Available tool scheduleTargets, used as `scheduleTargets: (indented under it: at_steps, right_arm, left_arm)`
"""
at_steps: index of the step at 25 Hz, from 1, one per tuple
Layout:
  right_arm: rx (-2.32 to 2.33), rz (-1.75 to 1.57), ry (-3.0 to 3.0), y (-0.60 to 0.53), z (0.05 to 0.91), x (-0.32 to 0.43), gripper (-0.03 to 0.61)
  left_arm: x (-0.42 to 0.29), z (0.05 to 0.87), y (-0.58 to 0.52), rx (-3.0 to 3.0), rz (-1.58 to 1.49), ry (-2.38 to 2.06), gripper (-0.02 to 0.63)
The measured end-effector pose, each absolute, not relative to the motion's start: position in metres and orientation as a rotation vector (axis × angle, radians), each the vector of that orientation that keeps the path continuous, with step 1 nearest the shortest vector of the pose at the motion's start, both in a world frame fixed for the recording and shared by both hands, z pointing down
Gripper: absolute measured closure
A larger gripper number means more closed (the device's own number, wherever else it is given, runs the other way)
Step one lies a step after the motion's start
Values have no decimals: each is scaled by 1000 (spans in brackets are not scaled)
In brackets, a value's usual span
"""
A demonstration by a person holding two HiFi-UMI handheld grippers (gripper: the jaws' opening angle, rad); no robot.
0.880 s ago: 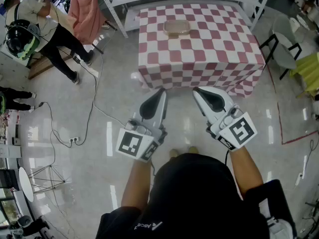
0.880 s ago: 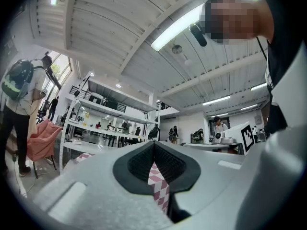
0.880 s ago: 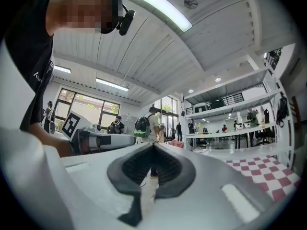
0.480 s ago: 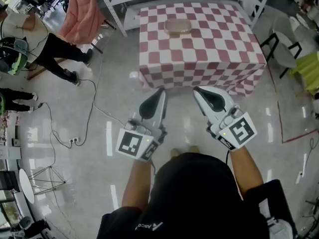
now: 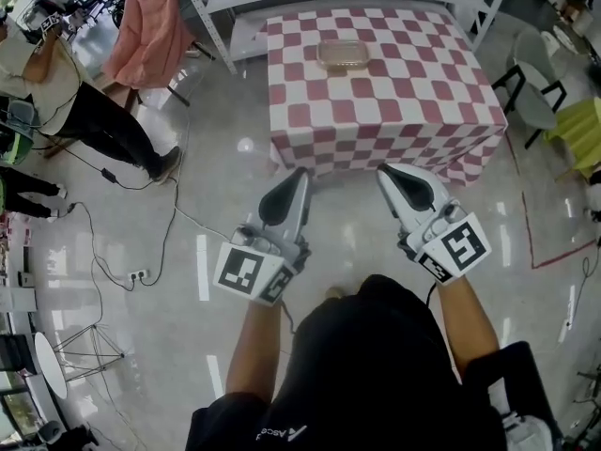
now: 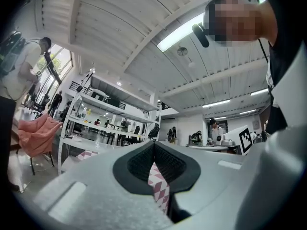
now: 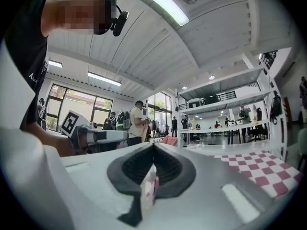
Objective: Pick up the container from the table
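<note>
As left tongs (image 5: 300,171) and right tongs (image 5: 384,169) hung closed, empty, short of the tabletop (image 5: 404,83), the container (image 5: 340,55) lay ahead.
It sat on the tabletop's far half, long axis crosswise, neither tongs clearly nearer.

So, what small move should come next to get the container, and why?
Probably step forward toward the table: the container lies on its far part, and both the left gripper and right gripper hang short of the near edge, jaws together, holding nothing.
</note>
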State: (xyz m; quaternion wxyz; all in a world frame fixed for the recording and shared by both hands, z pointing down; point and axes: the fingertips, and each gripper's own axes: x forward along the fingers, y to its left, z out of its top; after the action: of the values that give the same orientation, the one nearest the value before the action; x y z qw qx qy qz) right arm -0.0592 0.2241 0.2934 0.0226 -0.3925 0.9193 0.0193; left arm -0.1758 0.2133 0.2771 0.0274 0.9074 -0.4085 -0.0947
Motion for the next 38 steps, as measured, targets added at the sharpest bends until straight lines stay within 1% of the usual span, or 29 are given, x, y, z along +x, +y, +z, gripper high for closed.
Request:
scheduleTargets:
  at_steps: [9, 21, 27, 32, 38]
  right_arm:
    - [-1297, 103, 2841, 164, 306, -68, 575]
    - [-1338, 192, 2926, -47, 334, -7, 575]
    - [-1364, 133, 2991, -143, 358, 20, 575]
    - [-1340, 70, 3044, -200, 378, 31, 575]
    - [-1298, 68, 3093, -238, 390, 31, 575]
  left_arm:
    - [-196, 297, 147, 2807, -253, -1237, 603]
    - [-151, 326, -61, 2775, -113, -1343, 603]
    - [-128, 347, -155, 2745, -43, -1406, 603]
    - [-122, 374, -222, 2655, 28, -1448, 603]
    - [-121, 415, -278, 2487, 132, -1439, 600]
